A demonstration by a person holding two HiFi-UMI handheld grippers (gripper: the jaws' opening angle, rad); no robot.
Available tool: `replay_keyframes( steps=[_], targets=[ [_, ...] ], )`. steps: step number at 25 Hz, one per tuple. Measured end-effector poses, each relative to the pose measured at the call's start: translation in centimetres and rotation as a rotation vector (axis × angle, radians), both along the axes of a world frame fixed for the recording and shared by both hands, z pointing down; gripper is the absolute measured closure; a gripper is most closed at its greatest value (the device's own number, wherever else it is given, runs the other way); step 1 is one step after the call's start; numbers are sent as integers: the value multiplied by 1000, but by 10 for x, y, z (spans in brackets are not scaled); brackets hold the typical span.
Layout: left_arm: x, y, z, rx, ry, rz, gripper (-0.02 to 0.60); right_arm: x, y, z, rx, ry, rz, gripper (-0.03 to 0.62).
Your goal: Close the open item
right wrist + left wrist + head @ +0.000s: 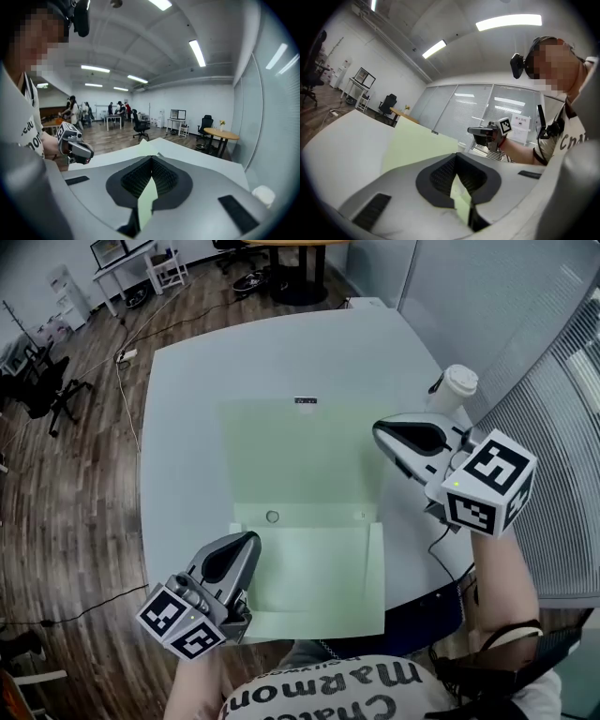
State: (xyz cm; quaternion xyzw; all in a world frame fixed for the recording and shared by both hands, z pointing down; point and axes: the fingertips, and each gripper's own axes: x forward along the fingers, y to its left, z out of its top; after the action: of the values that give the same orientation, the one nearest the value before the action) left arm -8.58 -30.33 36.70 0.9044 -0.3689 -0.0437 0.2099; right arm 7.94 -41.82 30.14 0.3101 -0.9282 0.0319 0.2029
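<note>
Both grippers are clamped onto the green folder [309, 465], which lies spread open in the middle of the table [187, 409]. The left gripper [246, 542] pinches the near panel's left edge, and the right gripper [384, 434] has the far flap's right edge. I'd swing that flap over along the crease with the near side pinned, so what's probably a snap [272, 517] lines up.
</note>
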Motion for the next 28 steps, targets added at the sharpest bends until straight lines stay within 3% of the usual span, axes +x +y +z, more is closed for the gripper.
replay_keyframes(
  steps=[4,9,14,17,20,28],
  targets=[
    [5,-14,5,13,-31,28,586,-2,-42,2,37,153,-12,597],
    [5,-21,18,-5,-24,18,586,-26,-83,20,-54,277,-48,597],
    [9,-17,25,-13,14,43,586,-51,-111,41,-97,500,-176,597],
    [9,-9,24,-9,17,56,586,-62,-120,49,-243,495,-205,597],
    [3,-7,27,-11,20,45,586,-62,-132,66,-369,519,-157,597],
    [-22,3,28,1,12,10,586,-58,-129,100,-546,583,-112,597]
  ],
)
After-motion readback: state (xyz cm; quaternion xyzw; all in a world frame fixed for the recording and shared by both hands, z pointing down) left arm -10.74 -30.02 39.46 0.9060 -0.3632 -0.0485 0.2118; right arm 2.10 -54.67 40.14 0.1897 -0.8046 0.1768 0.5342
